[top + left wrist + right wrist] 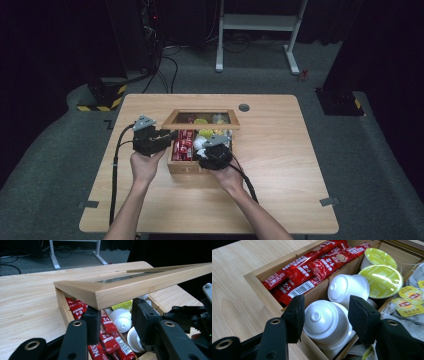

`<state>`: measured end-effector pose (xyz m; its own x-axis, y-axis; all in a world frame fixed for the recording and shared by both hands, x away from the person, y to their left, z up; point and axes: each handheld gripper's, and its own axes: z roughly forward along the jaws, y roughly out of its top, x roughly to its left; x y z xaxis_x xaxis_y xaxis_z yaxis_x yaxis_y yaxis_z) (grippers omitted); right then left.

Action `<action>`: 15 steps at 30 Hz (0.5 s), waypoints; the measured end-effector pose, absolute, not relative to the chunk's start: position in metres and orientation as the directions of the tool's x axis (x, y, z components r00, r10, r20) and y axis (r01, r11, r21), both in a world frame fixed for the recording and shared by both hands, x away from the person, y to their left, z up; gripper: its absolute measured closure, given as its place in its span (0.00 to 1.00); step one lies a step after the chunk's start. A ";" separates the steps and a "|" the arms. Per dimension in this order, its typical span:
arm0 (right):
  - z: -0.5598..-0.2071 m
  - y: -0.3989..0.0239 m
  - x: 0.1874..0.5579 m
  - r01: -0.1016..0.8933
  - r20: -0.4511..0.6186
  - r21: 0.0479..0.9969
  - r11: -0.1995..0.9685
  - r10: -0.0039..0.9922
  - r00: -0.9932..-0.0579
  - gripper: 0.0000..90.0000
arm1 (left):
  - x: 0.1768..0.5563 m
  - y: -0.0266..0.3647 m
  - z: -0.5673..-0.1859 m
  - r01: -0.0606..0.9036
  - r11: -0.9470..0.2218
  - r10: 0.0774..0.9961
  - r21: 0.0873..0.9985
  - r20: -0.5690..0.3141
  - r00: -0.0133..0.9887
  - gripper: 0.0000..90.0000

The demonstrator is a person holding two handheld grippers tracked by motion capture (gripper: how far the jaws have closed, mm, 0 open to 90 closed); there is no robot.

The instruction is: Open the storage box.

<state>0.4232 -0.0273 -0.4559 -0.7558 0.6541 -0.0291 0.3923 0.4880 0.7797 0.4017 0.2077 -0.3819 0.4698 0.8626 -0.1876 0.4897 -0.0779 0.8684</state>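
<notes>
One pale wooden table (280, 200) carries everything. On it, close to the person, stands an open wooden box (187, 170) split into compartments. Its glass-paned lid (140, 288) is raised on the far side.

The left gripper (115, 312) comes in from the box's left. Its jaws are drawn in narrow under the lid's near corner, which sits on their tips. I cannot tell whether they pinch the corner or only prop it. That hand looks committed to keeping the lid up.

The right gripper (325, 307) hangs over the near middle compartment. In the left compartment lie red coffee sachets (312, 267), their long axes running front to back. Green-topped capsules (380, 280) sit at the back, and yellow-tagged tea bags (409, 302) fill the right side.

Smallest is the thing in hand, a white capsule (324, 322). It stands dome-up in the near middle compartment, directly between the right gripper's jaws, with a second white capsule touching it just behind. The pads appear to press its rim on both sides, so the grip axis runs across the round body. Being round, it has no long axis to line up with. The coming move is probably a straight lift. The raised lid lies farther back, and I judge the neighbouring capsule the likelier snag.
</notes>
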 end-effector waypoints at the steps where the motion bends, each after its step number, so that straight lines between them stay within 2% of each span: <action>1: -0.457 -0.026 0.423 0.399 -0.024 0.776 0.488 0.654 -0.756 0.52 | 0.402 0.208 -0.382 0.490 -0.077 0.862 0.868 -0.189 0.470 0.66; 13: -0.457 -0.021 0.427 0.408 -0.025 0.754 0.515 0.644 -0.765 0.48 | 0.402 0.208 -0.382 0.492 -0.078 0.862 0.867 -0.190 0.471 0.66; 15: -0.458 -0.026 0.428 0.419 -0.008 0.755 0.504 0.647 -0.763 0.44 | 0.402 0.207 -0.382 0.491 -0.079 0.863 0.868 -0.187 0.470 0.66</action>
<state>0.4283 -0.0259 -0.4579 -0.7626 0.6468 -0.0080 0.4191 0.5036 0.7555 0.4021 0.2074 -0.3817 0.4699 0.8626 -0.1873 0.4910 -0.0791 0.8676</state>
